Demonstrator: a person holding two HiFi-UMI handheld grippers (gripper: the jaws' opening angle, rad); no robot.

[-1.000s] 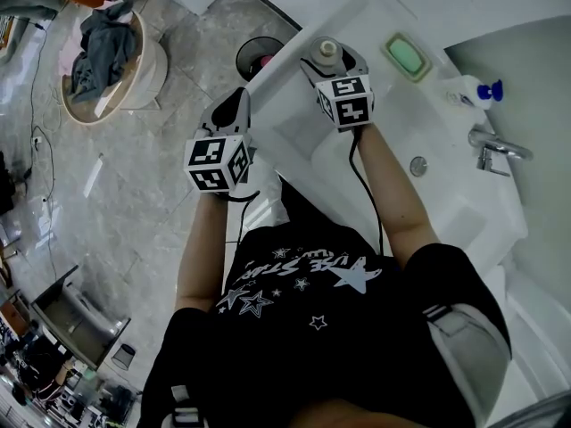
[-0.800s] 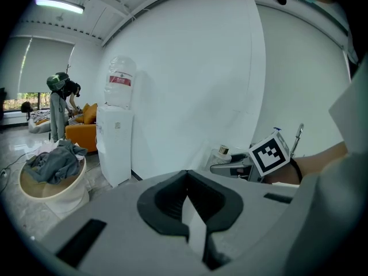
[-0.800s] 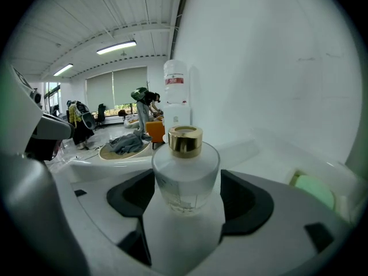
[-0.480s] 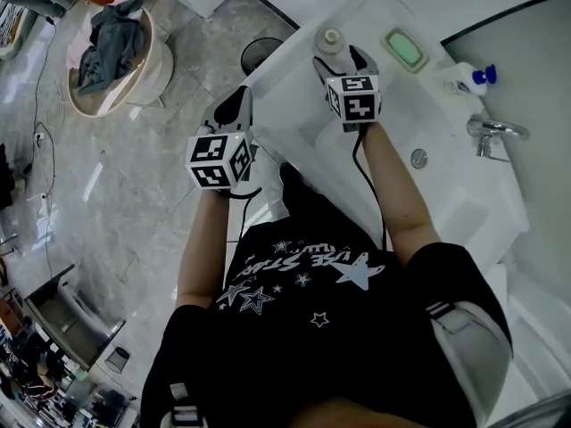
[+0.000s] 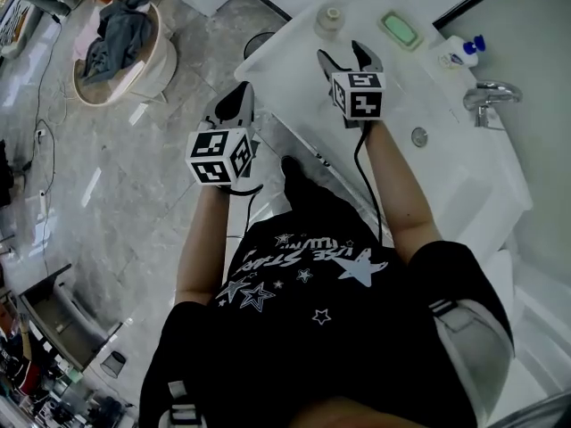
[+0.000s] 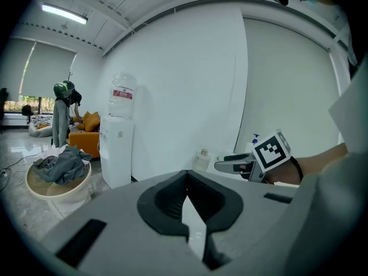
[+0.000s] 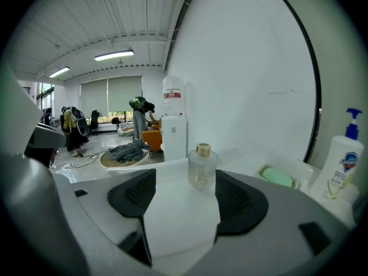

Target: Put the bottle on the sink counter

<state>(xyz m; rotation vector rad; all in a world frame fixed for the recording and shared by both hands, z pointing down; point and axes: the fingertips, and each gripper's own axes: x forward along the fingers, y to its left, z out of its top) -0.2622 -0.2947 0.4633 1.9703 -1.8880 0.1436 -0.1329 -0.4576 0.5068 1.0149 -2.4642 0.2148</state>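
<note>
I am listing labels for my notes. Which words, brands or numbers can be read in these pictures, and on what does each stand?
No text reads with certainty.
T-shirt: white lettering among stars, too distorted to quote.
Pump bottle: blue label print, too small to read.
Water jug: red label, blurred.

Clear bottle [image 7: 202, 168], gold cap [image 7: 203, 149]; white sink counter [image 5: 285, 61]; green soap [image 7: 276, 177].
</note>
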